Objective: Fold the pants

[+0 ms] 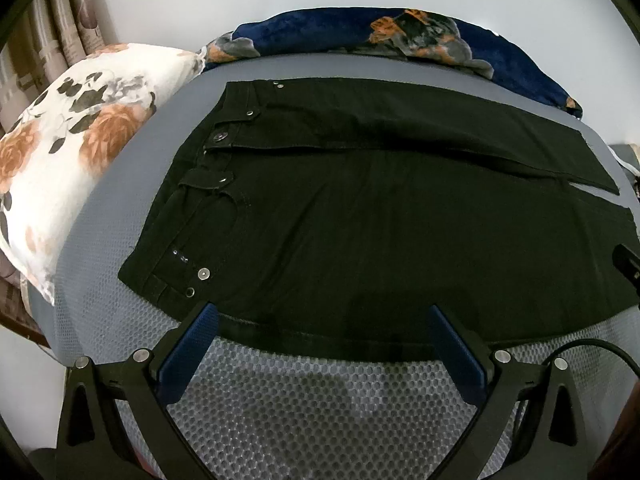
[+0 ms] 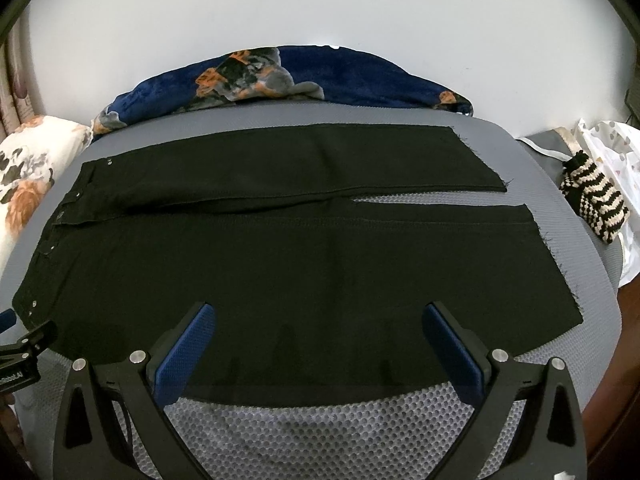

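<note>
The black pants (image 1: 360, 208) lay flat and unfolded on the grey mesh mattress (image 1: 320, 408), waistband towards the flowered pillow (image 1: 72, 140), legs side by side. The cloth appeared soft, limp and moderately heavy, likely to sag; the near side seam, at hip and lower leg, looked the best hold. The left gripper (image 1: 322, 314) and the right gripper (image 2: 318, 312) both stood spread wide at that near edge, pinching nothing. Contact with the cloth could not be determined. Dark fabric hid creases; the underside was unseen.
</note>
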Demonstrator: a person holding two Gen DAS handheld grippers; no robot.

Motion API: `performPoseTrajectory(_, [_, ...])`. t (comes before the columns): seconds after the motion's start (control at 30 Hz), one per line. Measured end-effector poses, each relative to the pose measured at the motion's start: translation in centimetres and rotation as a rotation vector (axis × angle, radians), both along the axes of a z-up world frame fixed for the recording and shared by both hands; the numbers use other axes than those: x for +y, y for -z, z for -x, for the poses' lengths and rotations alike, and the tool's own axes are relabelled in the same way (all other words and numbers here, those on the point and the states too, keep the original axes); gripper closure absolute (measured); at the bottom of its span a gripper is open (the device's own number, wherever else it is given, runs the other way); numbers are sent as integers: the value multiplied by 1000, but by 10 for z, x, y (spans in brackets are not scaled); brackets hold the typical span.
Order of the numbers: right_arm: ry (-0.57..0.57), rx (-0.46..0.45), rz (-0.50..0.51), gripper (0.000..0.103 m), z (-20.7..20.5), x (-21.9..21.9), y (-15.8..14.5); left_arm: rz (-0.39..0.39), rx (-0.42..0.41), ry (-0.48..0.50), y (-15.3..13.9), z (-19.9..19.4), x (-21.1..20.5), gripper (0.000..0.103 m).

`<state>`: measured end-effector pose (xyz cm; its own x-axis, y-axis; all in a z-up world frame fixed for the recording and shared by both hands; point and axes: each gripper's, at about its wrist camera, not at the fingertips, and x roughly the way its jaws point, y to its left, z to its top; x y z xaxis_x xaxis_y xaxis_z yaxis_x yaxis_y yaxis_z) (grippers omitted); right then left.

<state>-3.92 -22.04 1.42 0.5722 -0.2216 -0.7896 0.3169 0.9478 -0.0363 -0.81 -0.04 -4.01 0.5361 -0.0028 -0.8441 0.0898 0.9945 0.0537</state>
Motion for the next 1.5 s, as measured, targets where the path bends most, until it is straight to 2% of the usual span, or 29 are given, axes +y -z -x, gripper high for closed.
performPoseTrajectory(0.7, [-31, -19, 29, 0, 2, 8, -6, -5, -46, -6, -13, 12, -2, 1])
performPoseTrajectory(1.5, [-22, 7, 31, 0, -1, 7, 3, -1, -38, -10, -7, 4, 2, 1])
